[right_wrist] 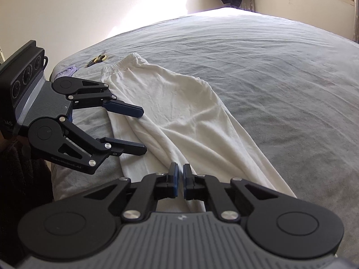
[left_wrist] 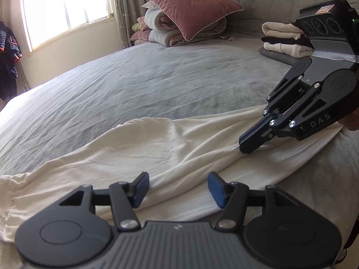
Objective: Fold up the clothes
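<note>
Right under both grippers lie the cream trousers point(right_wrist: 179, 112), stretched flat along the near edge of the grey bed point(right_wrist: 280, 67), waistband far beyond the left gripper point(right_wrist: 132, 130). The right gripper point(right_wrist: 178, 179) is pinched nearly shut on a fabric ridge, probably readying a fold. The left one hovers half open, holding nothing (poised to grab). Past them: folded clothes point(left_wrist: 282, 42), pink pillow point(left_wrist: 190, 6), sunlit window point(left_wrist: 67, 6).
</note>
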Demonstrator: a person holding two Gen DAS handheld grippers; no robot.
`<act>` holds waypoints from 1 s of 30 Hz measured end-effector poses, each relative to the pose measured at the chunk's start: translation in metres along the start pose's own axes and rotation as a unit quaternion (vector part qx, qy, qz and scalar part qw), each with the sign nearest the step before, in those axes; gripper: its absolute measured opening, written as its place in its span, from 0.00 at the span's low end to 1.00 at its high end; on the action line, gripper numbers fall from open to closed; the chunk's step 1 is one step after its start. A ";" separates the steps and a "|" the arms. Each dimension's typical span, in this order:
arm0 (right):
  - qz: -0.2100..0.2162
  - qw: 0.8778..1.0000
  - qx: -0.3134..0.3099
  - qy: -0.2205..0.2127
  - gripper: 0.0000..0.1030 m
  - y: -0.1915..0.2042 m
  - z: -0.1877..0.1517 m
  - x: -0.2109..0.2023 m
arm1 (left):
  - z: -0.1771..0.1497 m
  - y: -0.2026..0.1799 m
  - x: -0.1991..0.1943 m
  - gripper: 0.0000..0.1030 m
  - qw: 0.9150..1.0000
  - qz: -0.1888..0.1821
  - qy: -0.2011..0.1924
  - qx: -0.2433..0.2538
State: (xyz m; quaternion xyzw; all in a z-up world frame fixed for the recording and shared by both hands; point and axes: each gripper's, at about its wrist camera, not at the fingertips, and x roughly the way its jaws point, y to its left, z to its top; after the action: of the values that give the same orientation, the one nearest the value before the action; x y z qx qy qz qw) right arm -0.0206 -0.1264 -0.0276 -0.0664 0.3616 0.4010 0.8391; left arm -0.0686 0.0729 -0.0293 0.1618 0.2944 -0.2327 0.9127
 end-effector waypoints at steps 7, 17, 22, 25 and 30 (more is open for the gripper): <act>0.015 1.000 0.015 -0.021 0.01 0.001 0.007 -0.015 | 0.000 -0.005 -0.001 0.58 1.000 0.001 -0.001 0.010; -0.041 0.996 -0.076 0.015 0.19 0.026 -0.001 0.002 | 0.000 -0.007 0.000 0.58 1.000 -0.006 -0.001 0.008; -0.065 0.993 -0.092 0.030 0.05 0.025 -0.002 0.011 | 0.001 -0.013 0.001 0.58 1.000 -0.006 0.000 0.018; -0.052 0.996 -0.068 0.021 0.04 0.017 0.002 0.005 | 0.001 -0.015 0.002 0.58 1.000 -0.007 -0.002 0.021; -0.036 0.998 -0.055 0.017 0.03 0.016 0.005 -0.001 | 0.003 -0.018 0.001 0.58 1.000 -0.011 -0.004 0.026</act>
State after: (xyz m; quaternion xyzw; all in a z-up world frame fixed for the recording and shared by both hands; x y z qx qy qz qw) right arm -0.0299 -0.1146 -0.0204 -0.1321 0.3506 0.3889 0.8416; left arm -0.0756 0.0560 -0.0302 0.1814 0.2864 -0.2505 0.9068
